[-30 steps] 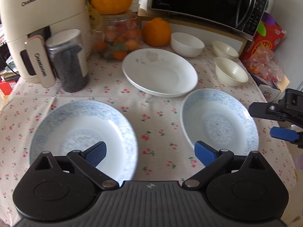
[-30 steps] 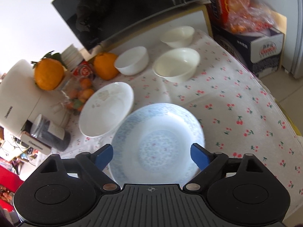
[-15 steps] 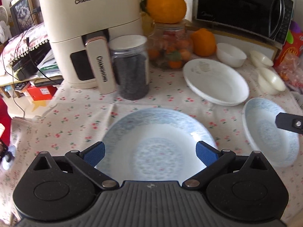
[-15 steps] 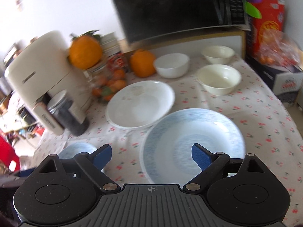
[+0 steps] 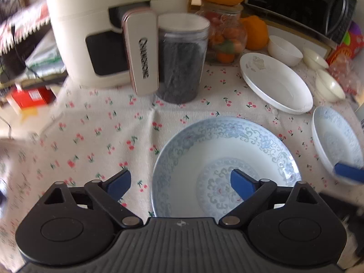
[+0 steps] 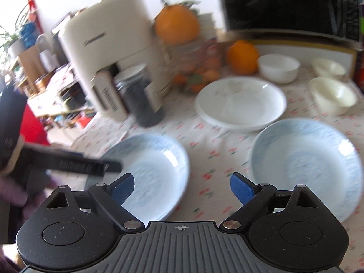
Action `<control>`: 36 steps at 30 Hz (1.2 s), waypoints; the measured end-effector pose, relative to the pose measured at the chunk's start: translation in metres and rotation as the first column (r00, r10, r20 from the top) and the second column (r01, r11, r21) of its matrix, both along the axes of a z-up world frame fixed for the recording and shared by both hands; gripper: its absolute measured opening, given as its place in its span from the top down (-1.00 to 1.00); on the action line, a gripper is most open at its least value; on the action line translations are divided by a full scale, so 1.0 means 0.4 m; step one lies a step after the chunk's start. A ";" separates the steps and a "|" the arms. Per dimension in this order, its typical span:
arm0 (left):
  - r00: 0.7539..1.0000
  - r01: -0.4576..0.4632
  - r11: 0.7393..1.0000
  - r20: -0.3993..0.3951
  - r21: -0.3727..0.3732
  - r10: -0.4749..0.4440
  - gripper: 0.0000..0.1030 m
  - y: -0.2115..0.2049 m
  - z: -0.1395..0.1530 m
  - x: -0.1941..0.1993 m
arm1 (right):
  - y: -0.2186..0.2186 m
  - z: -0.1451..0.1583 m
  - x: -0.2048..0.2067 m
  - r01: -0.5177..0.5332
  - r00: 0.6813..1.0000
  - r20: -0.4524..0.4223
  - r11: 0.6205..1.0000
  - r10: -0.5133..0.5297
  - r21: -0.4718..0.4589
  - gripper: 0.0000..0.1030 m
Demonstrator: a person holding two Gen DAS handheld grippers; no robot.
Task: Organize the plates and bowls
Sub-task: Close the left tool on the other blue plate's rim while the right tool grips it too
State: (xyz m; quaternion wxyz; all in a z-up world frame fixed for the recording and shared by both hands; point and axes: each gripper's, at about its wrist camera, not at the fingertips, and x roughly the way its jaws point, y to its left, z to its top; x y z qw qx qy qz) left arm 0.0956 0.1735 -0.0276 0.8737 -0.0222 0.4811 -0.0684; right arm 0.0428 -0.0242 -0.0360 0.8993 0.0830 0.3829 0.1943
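Note:
Two blue-patterned plates lie on the cherry-print cloth. In the left wrist view the nearer blue plate (image 5: 225, 159) sits low and right of centre. My left gripper (image 5: 180, 185) straddles its left rim, one fingertip over the cloth and one over the plate's well. The jaws are closing and the pads are clear of the rim. The second blue plate (image 5: 336, 141) lies at the right edge. In the right wrist view my right gripper (image 6: 182, 187) stands open and empty over the gap between the left plate (image 6: 154, 163) and the right plate (image 6: 302, 166). Behind them is a white plate (image 6: 241, 102).
A white bowl (image 6: 278, 67) and two cream bowls (image 6: 333, 95) stand at the back right. An air fryer (image 5: 109, 22), a dark jar (image 5: 182, 61), a fruit jar, oranges and a microwave (image 5: 302, 2) line the back. The table's edge runs along the left.
The left gripper moved left and its jaws narrowed, so the plate's left rim now lies between them. The right gripper rolled level and shifted left, bringing both blue plates into its view.

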 end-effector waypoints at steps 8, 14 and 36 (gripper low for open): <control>0.996 -0.063 0.991 -0.073 -0.118 0.055 -0.24 0.040 -0.027 0.005 | 0.040 -0.073 0.003 -0.005 0.996 -0.091 0.999 0.008 0.036 -0.81; 0.996 -0.049 0.991 -0.077 -0.124 0.040 0.02 0.037 -0.028 0.005 | 0.057 -0.094 0.005 0.022 0.992 -0.125 0.999 -0.017 0.042 -0.81; 0.996 -0.048 0.995 -0.076 -0.088 0.041 0.29 0.040 -0.039 0.006 | 0.075 -0.100 0.021 0.036 0.998 -0.044 0.996 -0.039 -0.078 0.05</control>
